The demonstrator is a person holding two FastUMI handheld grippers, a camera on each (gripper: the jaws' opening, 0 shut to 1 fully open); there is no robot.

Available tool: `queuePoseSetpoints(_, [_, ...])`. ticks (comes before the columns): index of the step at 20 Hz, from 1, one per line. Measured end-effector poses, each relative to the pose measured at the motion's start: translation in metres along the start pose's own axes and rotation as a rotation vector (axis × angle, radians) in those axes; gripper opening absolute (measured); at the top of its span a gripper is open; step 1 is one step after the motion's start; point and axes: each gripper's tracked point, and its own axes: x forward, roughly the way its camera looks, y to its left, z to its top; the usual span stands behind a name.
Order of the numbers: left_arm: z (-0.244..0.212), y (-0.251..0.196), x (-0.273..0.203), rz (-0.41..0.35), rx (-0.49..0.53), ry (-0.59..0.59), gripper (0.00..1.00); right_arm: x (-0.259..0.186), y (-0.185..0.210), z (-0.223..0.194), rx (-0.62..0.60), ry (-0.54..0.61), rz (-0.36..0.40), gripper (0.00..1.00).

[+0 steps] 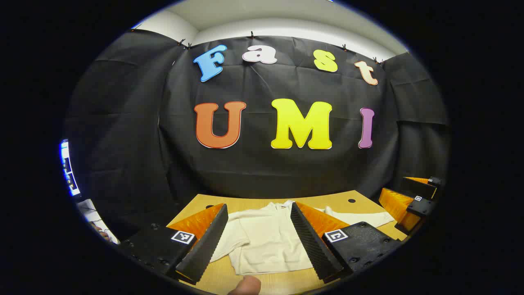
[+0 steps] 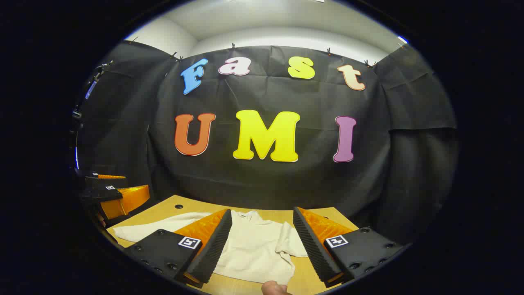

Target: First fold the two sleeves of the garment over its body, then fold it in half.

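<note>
A cream long-sleeved garment lies flat on the wooden table, one sleeve spread outward, the other lying closer in.

Both tongs, left and right, apparently spread wide, level.

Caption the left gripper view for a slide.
Open left claw hovers above a cream long-sleeved garment lying flat on the light wooden table, with the right claw waiting at the side.
</note>
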Motion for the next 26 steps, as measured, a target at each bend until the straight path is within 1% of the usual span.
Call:
queuePoseSetpoints(4, [0.0, -0.003, 0.005, 0.003, 0.014, -0.002, 0.99, 0.007, -0.006, 0.0, -0.004, -0.001, -0.01, 0.94])
queuePoseSetpoints(5, [-0.002, -0.003, 0.006, 0.005, 0.017, -0.003, 0.94, 0.009, -0.009, 0.0, -0.002, 0.0, -0.016, 0.94])
queuePoseSetpoints(6, [-0.003, -0.004, 0.006, 0.002, 0.02, 0.0, 0.99, 0.011, -0.011, -0.002, -0.001, 0.002, -0.021, 0.94])
queuePoseSetpoints(11, [-0.008, -0.004, 0.014, 0.006, 0.02, 0.017, 0.99, 0.019, -0.012, -0.005, -0.002, 0.013, -0.023, 0.94])
queuePoseSetpoints(21, [-0.013, -0.007, 0.026, 0.014, 0.027, 0.028, 0.99, 0.033, -0.007, -0.009, -0.007, 0.027, -0.002, 0.94])
queuePoseSetpoints(24, [-0.016, -0.01, 0.031, 0.013, 0.027, 0.035, 0.99, 0.041, -0.018, -0.009, -0.026, 0.019, -0.009, 0.94])
queuePoseSetpoints(26, [-0.019, -0.017, 0.034, 0.012, 0.024, 0.044, 0.99, 0.05, -0.038, -0.012, -0.031, 0.022, -0.04, 0.94])
